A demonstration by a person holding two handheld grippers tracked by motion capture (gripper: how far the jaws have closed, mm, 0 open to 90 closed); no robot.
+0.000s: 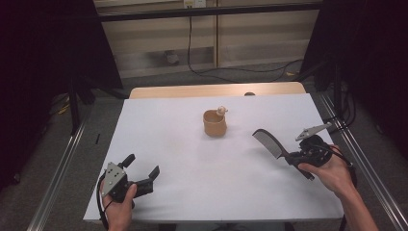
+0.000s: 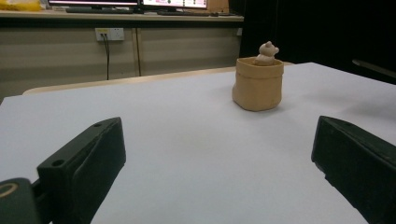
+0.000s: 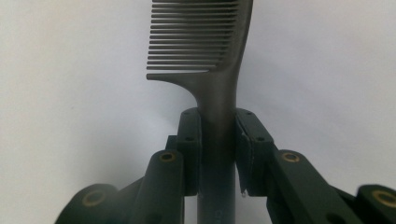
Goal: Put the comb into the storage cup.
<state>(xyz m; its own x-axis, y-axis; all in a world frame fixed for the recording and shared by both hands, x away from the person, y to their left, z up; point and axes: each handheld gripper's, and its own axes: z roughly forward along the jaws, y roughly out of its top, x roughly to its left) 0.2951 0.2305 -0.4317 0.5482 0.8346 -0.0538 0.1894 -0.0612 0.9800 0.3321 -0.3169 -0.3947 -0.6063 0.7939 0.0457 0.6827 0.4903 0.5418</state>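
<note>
Right hand-held gripper (image 1: 290,156) is clamping a black comb (image 1: 270,143) by its handle; in the right gripper view both pads are pressing on the handle (image 3: 218,135), with the toothed end (image 3: 196,37) running out past the top edge, so the comb's tip is cut off there. In the high view the comb is pointing up and left, sitting over the right part of the white desk (image 1: 192,159); whether it is hanging clear of the surface or grazing it, I cannot tell. The handle's tail is poking out behind the person's right hand (image 1: 332,174). Left hand-held gripper (image 1: 142,174) is resting low at the near left of the desk, jaws standing wide apart with nothing between them. A tan pot (image 1: 214,123) is standing upright mid-desk, well apart from both grippers; a small pale bear figure (image 2: 266,52) is showing above its rim, its lower body hidden inside. Pot interior is not readable. Surroundings past the desk are dark and hard to make out.
</note>
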